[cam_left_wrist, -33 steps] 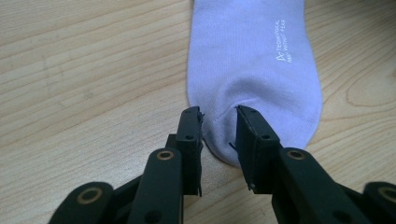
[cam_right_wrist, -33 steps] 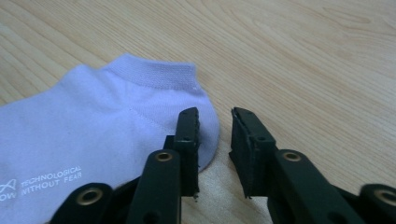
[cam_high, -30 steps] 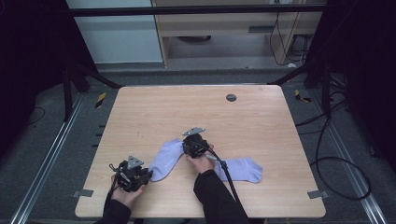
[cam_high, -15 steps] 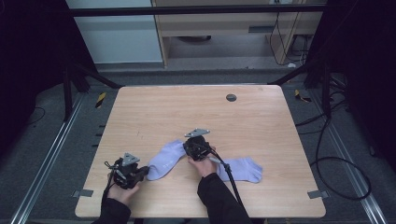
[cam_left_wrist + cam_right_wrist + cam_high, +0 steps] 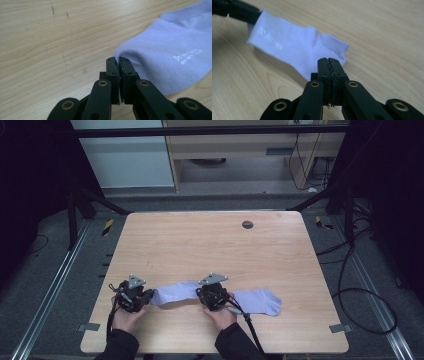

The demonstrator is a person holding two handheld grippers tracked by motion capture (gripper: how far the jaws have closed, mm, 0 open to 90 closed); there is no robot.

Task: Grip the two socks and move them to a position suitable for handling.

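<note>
A pale lilac sock hangs stretched between my two grippers near the table's front edge. My left gripper is shut on one end of the sock, its jaws pinching the fabric edge. My right gripper is shut on the ribbed cuff of the sock, its tips closed on the hem. The right gripper view shows the left gripper dark at the sock's far end. A second lilac sock lies flat just right of my right hand.
The wooden table has a small dark round hole near its far right. A cable trails from the right gripper over the front edge. Black frame posts and floor cables surround the table.
My right gripper has moved toward the front edge with the cuff. The sock, slanted before, now runs level between both grippers. The left gripper has shifted slightly forward onto its end.
</note>
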